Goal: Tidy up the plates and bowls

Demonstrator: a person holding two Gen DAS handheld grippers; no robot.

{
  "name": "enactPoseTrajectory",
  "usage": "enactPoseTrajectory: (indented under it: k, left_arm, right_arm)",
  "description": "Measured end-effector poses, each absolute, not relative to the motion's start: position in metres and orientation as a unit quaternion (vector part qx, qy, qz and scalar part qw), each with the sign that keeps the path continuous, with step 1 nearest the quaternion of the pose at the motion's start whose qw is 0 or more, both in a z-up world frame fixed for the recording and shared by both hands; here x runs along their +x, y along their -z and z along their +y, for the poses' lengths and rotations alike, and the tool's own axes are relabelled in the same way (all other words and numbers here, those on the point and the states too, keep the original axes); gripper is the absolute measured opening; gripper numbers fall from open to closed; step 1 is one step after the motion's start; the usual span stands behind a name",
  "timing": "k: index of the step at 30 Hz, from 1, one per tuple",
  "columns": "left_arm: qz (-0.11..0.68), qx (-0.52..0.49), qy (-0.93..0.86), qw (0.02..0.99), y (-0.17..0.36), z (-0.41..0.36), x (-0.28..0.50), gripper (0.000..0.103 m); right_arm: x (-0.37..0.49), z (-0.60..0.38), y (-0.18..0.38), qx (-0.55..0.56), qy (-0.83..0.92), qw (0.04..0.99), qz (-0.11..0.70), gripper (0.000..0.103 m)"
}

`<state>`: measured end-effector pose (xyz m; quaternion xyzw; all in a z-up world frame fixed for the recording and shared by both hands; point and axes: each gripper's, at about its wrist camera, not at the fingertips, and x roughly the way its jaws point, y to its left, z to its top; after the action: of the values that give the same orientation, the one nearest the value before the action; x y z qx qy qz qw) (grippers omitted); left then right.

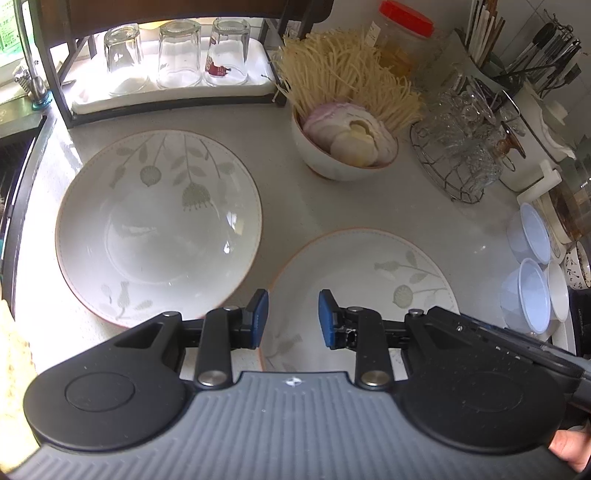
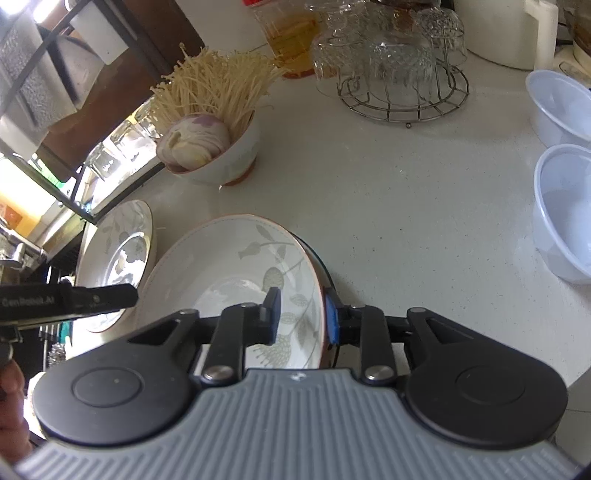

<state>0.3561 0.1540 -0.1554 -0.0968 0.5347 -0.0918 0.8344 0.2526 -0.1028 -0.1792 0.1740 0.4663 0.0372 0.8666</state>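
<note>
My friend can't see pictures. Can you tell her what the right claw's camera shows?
The right claw straddles the rim of a white leaf-patterned plate on a pale counter. A matching plate lies to its left, a bowl of mushrooms and onion behind, and two plastic tubs to the right.

Near plate (image 1: 354, 280) half-hidden under the left gripper (image 1: 291, 317); red-lidded jar (image 2: 288, 37) cut off up top.

text: "GenRobot.AI" in pale letters | on: black bar-shaped body of left gripper (image 2: 66, 301), seen at left edge of right wrist view | green printed sheet (image 1: 7, 33) in left wrist view: unreadable
</note>
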Motion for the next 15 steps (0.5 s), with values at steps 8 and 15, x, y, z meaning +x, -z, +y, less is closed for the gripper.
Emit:
enactPoseTrajectory:
  k: [8,15]
  left_arm:
    - [0.525,-0.104,0.089,0.840,0.150,0.147,0.339,0.033]
    - [0.493,-0.093,0.089,0.860,0.118,0.141,0.324,0.033]
  right_arm:
    - [0.251,-0.108,0.174,0.151,-0.047,0.876,0.456,0.030]
    - [0.239,-0.110,0.143,0.134,-0.065,0.897,0.415,0.030]
